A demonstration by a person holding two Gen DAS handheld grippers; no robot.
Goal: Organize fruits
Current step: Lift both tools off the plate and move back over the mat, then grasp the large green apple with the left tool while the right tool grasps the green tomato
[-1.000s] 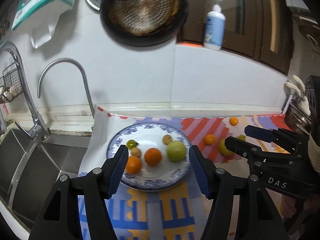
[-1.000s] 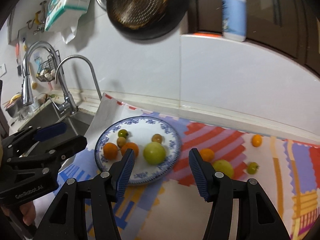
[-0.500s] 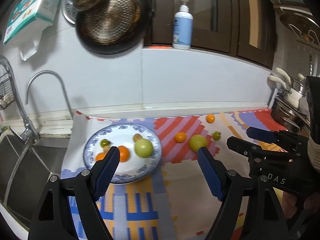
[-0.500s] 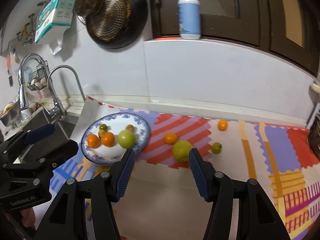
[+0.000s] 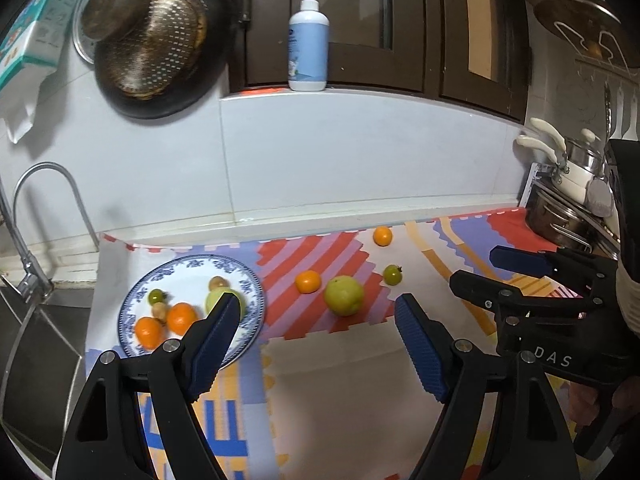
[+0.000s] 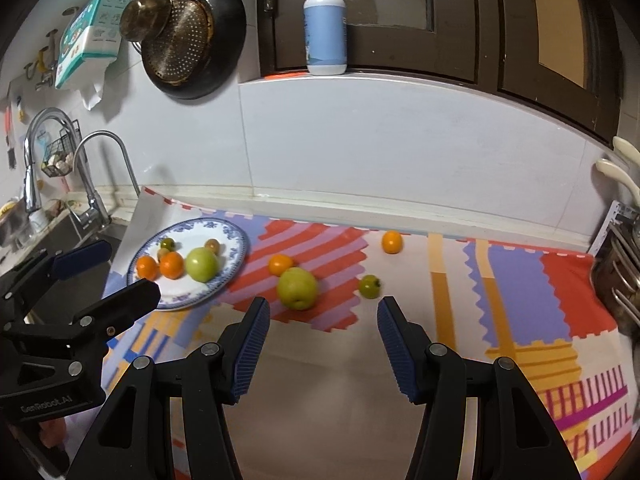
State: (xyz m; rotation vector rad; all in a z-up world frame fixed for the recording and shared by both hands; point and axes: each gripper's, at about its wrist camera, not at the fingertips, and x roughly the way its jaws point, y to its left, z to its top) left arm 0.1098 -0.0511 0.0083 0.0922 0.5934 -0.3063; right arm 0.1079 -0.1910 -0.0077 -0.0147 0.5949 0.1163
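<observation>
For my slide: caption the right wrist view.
Open right gripper faces green apple on mat; plate holds fruit.

Open left tongs (image 5: pixel 316 322) (empty) above patterned mat (image 5: pixel 344 380), near green apple (image 5: pixel 343 295)

Home kitchen (sink tap (image 6: pixel 96 168), hanging pan (image 6: pixel 192 36))

The counter's patterned mat (image 6: pixel 520 280) carries a blue-rimmed plate (image 6: pixel 236 256), two oranges (image 6: pixel 280 264), a green apple (image 6: pixel 298 289) and a small green fruit (image 6: pixel 369 286).
</observation>
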